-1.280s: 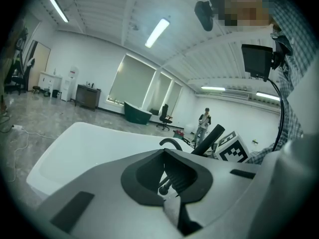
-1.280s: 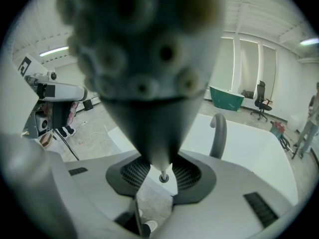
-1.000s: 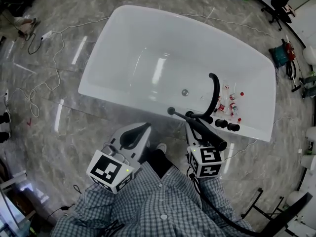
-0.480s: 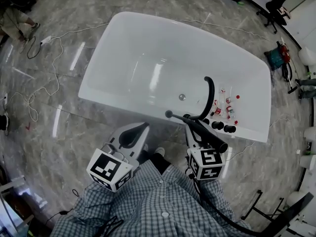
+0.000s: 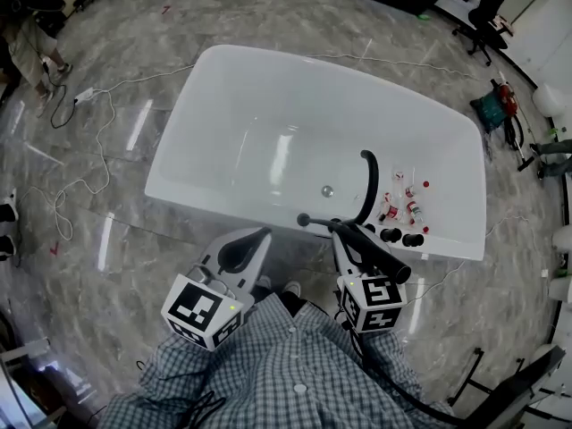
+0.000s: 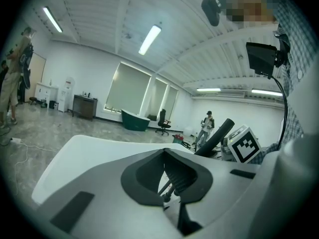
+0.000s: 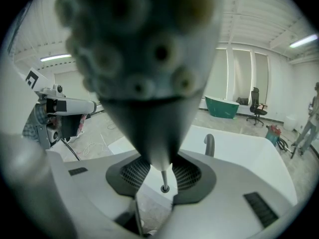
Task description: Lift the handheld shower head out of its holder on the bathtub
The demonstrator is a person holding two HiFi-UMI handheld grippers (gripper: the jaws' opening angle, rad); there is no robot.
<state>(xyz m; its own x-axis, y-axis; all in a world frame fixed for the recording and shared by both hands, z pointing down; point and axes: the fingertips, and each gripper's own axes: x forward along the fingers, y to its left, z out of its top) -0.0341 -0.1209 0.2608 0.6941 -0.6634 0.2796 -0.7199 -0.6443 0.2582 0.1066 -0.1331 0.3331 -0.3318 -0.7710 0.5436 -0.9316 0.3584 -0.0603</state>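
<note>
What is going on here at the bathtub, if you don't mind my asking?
A person in a checked shirt stands at the white bathtub with a gripper in each hand. The right gripper is closed on the black handheld shower head, close to the curved black faucet on the tub's near rim. Whether it is fully lifted free cannot be told. The left gripper holds nothing, its jaws together, off to the side of the fittings.

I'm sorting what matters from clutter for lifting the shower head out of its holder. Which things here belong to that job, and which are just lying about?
Part of the job:
- handheld shower head
- right gripper, clamped on it
- bathtub
- black tap fittings on its rim

Lying about:
- small bottles in the tub
- floor cables
- office chair
- left gripper, empty
</note>
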